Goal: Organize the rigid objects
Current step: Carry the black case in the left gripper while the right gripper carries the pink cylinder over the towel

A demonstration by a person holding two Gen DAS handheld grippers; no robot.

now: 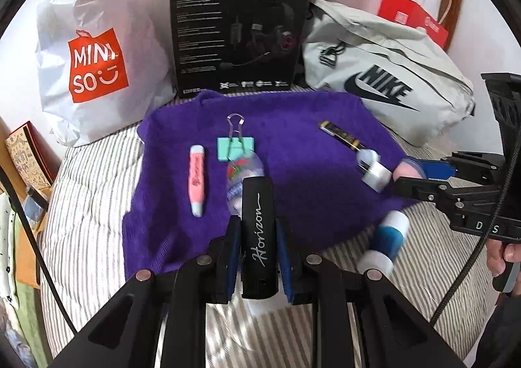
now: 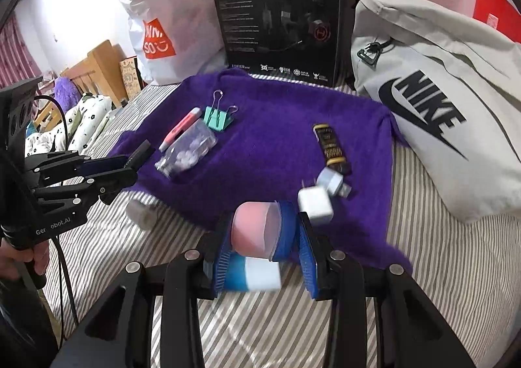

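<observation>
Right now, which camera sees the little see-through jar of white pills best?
The right wrist view: the pill jar lies fully visible on the purple cloth. In the left wrist view, the black Horizon case covers part of it.

cloth [image 1: 293, 146]: purple | clip [image 1: 235, 148]: mint | bedsheet [image 1: 88, 192]: grey-white stripes

I count: two hand-held grippers [image 1: 257, 247] [image 2: 260, 247], one binder clip [image 1: 235, 148], one pink pen [image 1: 197, 184], one pill bottle [image 2: 187, 153], two white chargers [image 2: 315, 204], three bags [image 1: 88, 52].

On the towel [image 1: 293, 146] we see marker [image 1: 197, 181] left of binder clip [image 1: 235, 148] (adjacent); headset box [image 1: 239, 33] stands behind.
</observation>
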